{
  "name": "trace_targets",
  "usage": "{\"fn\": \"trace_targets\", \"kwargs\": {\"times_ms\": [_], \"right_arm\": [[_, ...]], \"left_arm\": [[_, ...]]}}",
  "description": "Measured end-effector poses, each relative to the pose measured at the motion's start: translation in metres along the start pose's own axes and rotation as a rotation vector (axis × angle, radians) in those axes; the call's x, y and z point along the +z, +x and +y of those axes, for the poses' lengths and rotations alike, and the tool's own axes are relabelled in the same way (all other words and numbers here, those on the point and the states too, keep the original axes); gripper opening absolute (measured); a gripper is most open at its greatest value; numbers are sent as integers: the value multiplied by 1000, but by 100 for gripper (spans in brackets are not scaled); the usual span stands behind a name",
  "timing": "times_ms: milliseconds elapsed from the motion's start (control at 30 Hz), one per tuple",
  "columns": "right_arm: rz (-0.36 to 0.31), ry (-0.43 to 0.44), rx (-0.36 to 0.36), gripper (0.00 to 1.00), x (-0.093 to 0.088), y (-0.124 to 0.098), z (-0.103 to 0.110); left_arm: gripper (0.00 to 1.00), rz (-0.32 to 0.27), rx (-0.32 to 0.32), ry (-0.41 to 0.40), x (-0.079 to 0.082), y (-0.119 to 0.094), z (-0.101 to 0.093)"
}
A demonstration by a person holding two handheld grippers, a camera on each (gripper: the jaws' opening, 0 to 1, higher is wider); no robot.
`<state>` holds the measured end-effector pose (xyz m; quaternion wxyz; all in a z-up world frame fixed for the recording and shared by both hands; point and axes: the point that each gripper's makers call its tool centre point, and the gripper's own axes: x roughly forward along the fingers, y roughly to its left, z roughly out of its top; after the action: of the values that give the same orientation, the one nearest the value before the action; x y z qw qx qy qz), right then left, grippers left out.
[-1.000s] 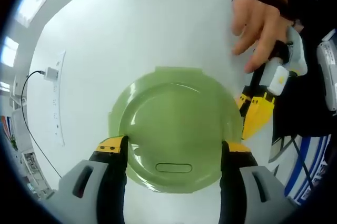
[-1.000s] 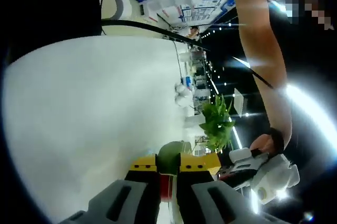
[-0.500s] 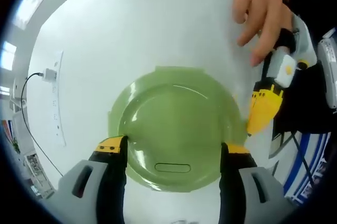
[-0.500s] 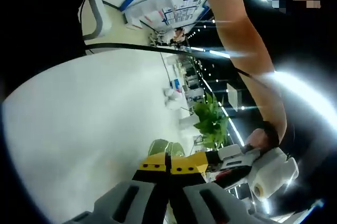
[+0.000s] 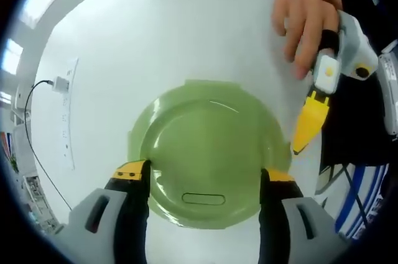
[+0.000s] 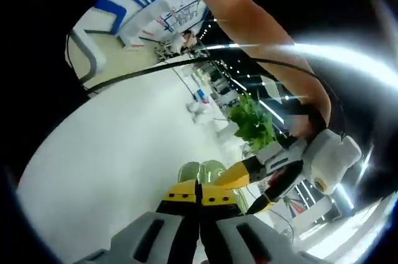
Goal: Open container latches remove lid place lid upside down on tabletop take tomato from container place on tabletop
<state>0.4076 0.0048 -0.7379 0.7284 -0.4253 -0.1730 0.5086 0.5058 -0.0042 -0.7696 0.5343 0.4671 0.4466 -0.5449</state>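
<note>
Between spread left hand-held gripper (image 5: 203, 175) jaws, green lid (image 5: 208, 149), near rim hidden

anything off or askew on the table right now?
Nothing stands out. The green lid sits flat and square on the container between the open left gripper jaws; no spill or damage visible. The right gripper is shut beside its edge.

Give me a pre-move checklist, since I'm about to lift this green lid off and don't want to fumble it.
1. Left gripper brackets the green lid, jaws on either side of it: ok.
2. Left jaws actually clamping the rim: cannot tell.
3. Right gripper off the lid, at its right edge: ok.
4. Right gripper shut, holding nothing: ok.
5. Latches released: cannot tell.
6. Bare white tabletop beyond the lid for setting it down: ok.
</note>
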Motion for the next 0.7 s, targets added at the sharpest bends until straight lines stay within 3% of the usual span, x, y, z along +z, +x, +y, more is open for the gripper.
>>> {"fn": "trace_targets", "kwargs": {"times_ms": [133, 167, 233, 400, 567, 700], "right_arm": [[13, 116, -29, 1, -4, -5, -7], [8, 169, -26, 6, -4, -6, -7], [-18, 292, -14, 6, -1, -11, -7], [-26, 549, -112, 6, -12, -24, -31], [-77, 719, -213, 9, -18, -38, -49], [-82, 941, -331, 10, -39, -49, -60]], "left_arm": [[65, 12, 4, 2, 0, 0, 0], [65, 18, 5, 4, 0, 0, 0], [65, 31, 6, 6, 0, 0, 0], [65, 50, 8, 7, 0, 0, 0], [65, 67, 9, 12, 0, 0, 0], [65, 68, 8, 17, 0, 0, 0]]}}
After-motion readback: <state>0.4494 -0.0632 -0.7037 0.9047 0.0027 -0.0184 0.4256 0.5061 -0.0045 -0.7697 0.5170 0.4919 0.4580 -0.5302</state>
